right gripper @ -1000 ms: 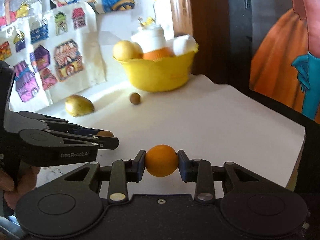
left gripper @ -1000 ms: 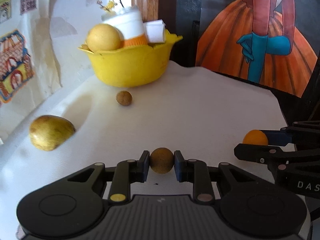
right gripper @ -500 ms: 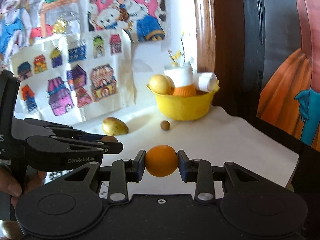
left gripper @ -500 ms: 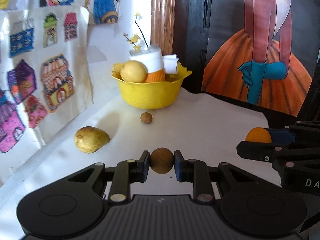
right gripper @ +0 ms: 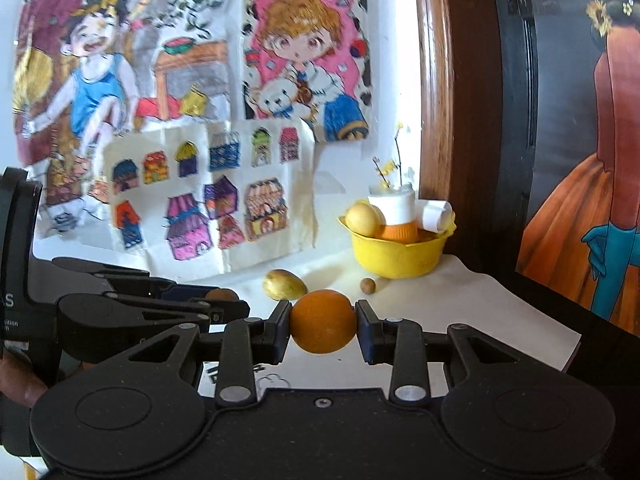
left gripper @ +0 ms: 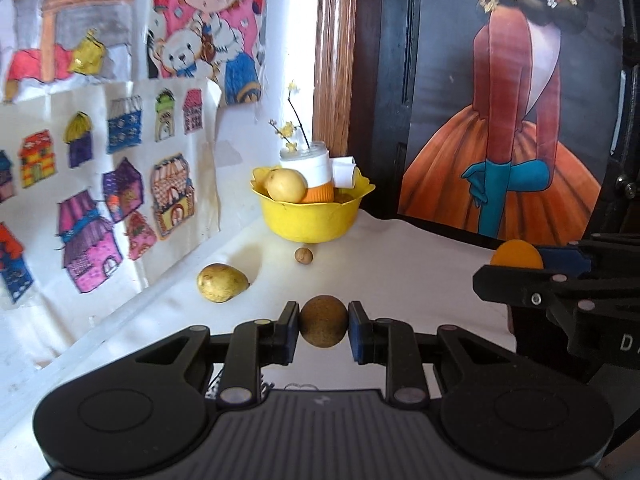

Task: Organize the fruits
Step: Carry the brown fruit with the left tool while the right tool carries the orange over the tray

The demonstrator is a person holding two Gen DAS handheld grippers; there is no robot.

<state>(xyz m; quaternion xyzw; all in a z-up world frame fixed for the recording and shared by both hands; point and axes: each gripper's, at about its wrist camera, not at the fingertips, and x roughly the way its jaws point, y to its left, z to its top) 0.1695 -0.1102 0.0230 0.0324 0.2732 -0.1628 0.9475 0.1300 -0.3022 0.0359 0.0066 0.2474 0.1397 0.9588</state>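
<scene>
1. where the white surface [left gripper: 400, 280] meets the wall at its far edge, a yellow bowl [left gripper: 310, 220] stands in the far corner beside a wooden frame [left gripper: 334, 52]; it holds a pale round fruit [left gripper: 286, 186], a white and orange jar [left gripper: 316, 176] with a thin flowering twig, and a rolled white paper [left gripper: 344, 172].
2. just in front of the bowl a small brown fruit [left gripper: 303, 256] lies on the surface, and nearer the left edge, by the wall, a yellow pear [left gripper: 222, 282] lies on its side, well apart from the bowl.
3. coloured drawings [left gripper: 120, 184] of houses and children cover the wall along the left edge; a painting of a figure in an orange skirt [left gripper: 504, 140] stands behind the right far edge.
4. the left tongs [left gripper: 323, 330] are closed on a brown round fruit [left gripper: 323, 321], pinched between both pads and held above the near part of the surface, pointing level toward the bowl.
5. the right tongs [right gripper: 323, 326] are clamped on an orange [right gripper: 323, 321], also held off the surface and pointing toward the bowl.
6. both tongs sit side by side near the front edge, apart; in the right wrist view the left tongs [right gripper: 224, 304] show at the left with the brown fruit's top [right gripper: 222, 294] peeking out, and a bit of the person's hand [right gripper: 18, 384] appears at the left edge.
7. between the tongs and the bowl, only the small brown fruit and the pear lie on the surface.
</scene>
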